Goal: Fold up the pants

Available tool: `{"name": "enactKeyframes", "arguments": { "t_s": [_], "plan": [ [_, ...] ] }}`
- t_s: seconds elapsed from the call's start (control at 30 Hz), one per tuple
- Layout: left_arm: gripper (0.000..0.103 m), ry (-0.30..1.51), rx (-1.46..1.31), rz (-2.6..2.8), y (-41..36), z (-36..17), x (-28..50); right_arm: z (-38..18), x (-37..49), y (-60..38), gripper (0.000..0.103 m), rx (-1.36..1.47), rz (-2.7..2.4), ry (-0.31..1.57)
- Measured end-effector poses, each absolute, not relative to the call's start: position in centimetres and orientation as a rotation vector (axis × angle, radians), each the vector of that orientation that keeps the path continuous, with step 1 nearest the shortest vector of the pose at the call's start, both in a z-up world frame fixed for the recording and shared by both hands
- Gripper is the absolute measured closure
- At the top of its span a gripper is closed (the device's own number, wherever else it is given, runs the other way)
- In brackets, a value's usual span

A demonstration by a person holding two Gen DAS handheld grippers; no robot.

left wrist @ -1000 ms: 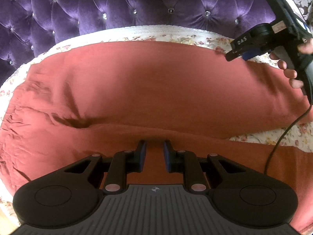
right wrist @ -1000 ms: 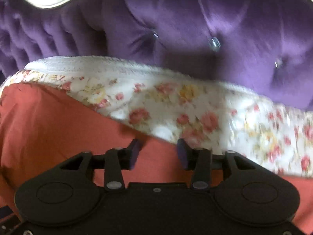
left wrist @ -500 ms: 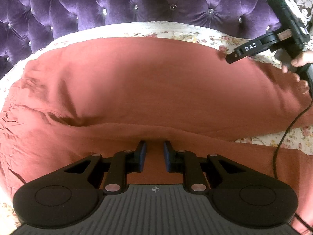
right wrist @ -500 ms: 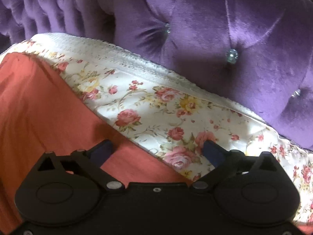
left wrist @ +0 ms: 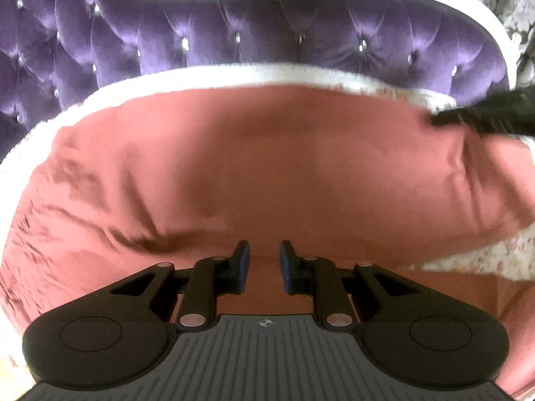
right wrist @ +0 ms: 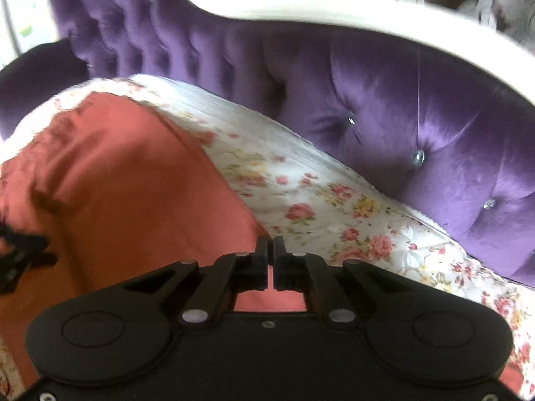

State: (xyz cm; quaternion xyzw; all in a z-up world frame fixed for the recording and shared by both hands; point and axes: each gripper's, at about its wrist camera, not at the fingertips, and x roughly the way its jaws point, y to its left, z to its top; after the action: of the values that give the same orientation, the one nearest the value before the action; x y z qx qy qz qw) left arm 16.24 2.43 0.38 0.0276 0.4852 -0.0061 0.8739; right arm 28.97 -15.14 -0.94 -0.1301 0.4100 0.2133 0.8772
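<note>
My right tongs (right wrist: 270, 250), wide apart half a second ago, now pinch the far edge of the pants (right wrist: 133, 183) spread on the flowered bed (right wrist: 334, 207) at frame center, so the fold can begin, while my left tongs (left wrist: 264, 260) hover narrowly parted and empty.

Blurred throughout in the left wrist view: pants (left wrist: 267, 167) smeared, far hem cut off at the right edge. Right gripper (left wrist: 485, 117) only a dark streak there, pinch point unreadable. Hidden under the pants: most of the floral bedspread (right wrist: 317, 200). Cut off at the left edge of the right wrist view: a black blurred shape, left gripper (right wrist: 20, 257) presumably, unidentifiable.
</note>
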Motion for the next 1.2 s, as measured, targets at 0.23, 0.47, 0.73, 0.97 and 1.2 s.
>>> {"name": "enactKeyframes", "arguments": {
  "t_s": [0.23,0.47,0.73,0.97,1.2],
  "plan": [
    [0.081,0.965,0.023,-0.069,2.3,3.4,18.5,-0.4,21.6,-12.8,0.095,-0.304,0.497,0.805],
    [0.081,1.023,-0.003,-0.108,0.9,2.9,22.3,-2.9,19.7,-11.4,0.095,-0.317,0.48,0.826],
    [0.081,1.114,-0.093,-0.127,0.7,1.0,26.3,-3.5,19.3,-11.7,0.095,-0.281,0.475,0.828],
    [0.081,1.195,-0.099,-0.086,0.1,-1.1,27.6,-4.2,19.7,-12.2,0.095,-0.252,0.484,0.837],
    [0.081,1.232,-0.109,-0.036,0.4,-2.4,26.8,-4.8,19.7,-12.2,0.095,-0.246,0.491,0.841]
  ]
}}
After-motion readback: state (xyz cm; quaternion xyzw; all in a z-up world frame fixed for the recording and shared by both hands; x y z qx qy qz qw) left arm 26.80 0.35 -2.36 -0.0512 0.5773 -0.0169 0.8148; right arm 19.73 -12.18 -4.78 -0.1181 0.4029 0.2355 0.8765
